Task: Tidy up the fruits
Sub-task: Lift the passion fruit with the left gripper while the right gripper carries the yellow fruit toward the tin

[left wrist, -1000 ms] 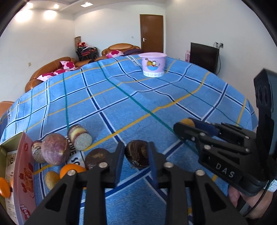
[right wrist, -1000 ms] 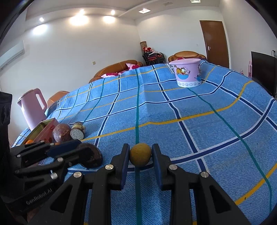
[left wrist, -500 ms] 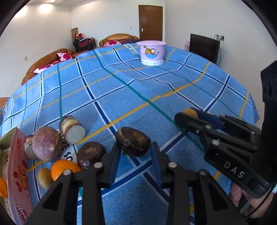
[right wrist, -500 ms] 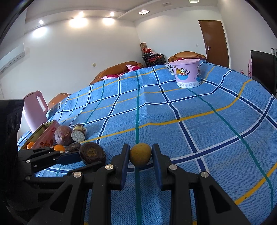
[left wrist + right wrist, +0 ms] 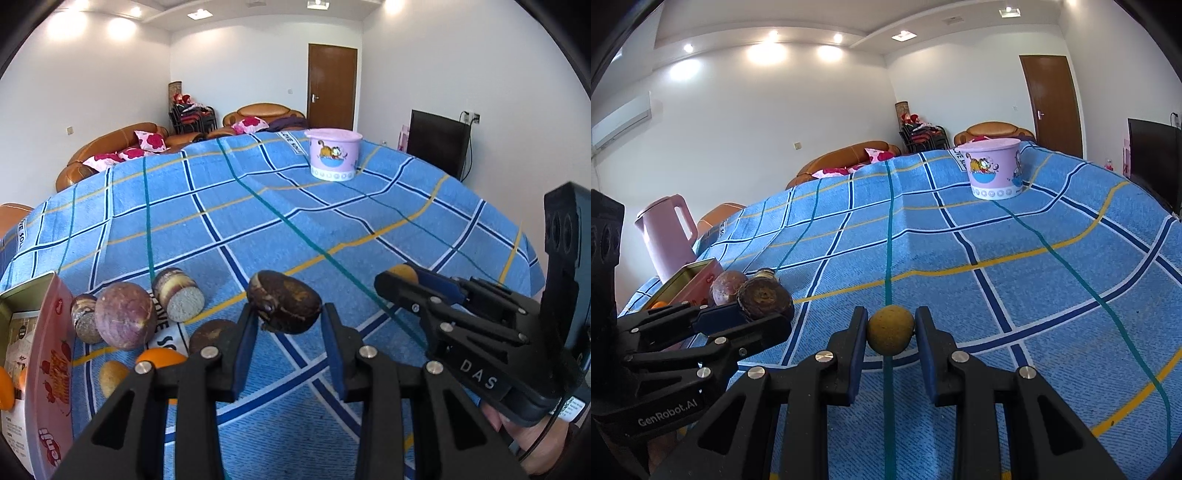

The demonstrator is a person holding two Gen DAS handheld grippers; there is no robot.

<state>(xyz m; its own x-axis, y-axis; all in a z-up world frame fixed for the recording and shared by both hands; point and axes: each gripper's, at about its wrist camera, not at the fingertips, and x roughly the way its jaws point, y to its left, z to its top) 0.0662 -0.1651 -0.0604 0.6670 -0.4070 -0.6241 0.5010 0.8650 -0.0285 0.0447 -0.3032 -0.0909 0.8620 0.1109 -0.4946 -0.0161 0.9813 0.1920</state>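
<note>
your left gripper (image 5: 286,319) is clamped on a dark brown fruit (image 5: 284,306), held above the blue checked cloth (image 5: 258,221). r gripper (image 5: 891,332) pinches a small yellow fruit (image 5: 890,329). other fruits (image 5: 125,315) sit nr the tin box (image 5: 48,369) at left; pink bucket (image 5: 334,158) is far across the table.

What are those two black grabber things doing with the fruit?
A person holds a grabber in each hand. The left gripper has its fingers closed on a dark brown fruit, lifted off the blue checked tablecloth. The right gripper pinches a small yellow fruit. More fruit sits in a pile by a pink tin box, and a pink bucket waits at the far end.
</note>
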